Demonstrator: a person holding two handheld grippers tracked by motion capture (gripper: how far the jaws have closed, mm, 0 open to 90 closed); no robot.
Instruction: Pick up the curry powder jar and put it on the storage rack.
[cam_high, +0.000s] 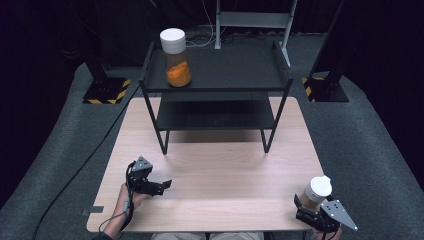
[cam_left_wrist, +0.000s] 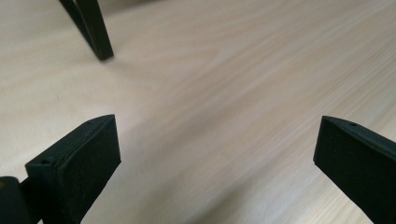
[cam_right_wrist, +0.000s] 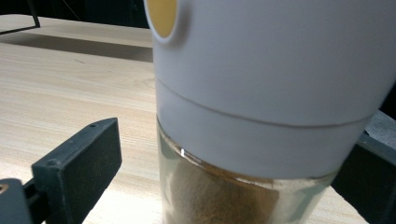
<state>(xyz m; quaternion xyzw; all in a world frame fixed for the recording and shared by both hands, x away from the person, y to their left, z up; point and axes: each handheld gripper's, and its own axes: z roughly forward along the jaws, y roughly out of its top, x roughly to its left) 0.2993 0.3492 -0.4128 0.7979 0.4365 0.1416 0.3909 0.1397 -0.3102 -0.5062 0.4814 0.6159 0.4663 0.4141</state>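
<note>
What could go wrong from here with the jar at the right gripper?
The brown-powder jar stands at the table's near right corner, so a nudge might tip it off the edge. In the right gripper view the right gripper jaws flank it with a gap on the left; closing off-centre could push it. Its white lid looks smooth and might slip if gripped.

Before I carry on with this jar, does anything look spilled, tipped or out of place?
Nothing looks spilled or damaged. The brown-powder jar stands at the table's near right corner, close to the edge, between the right gripper's jaws. The orange-powder jar stands upright on the shelf's top tier. The left gripper is open with nothing in it.
</note>
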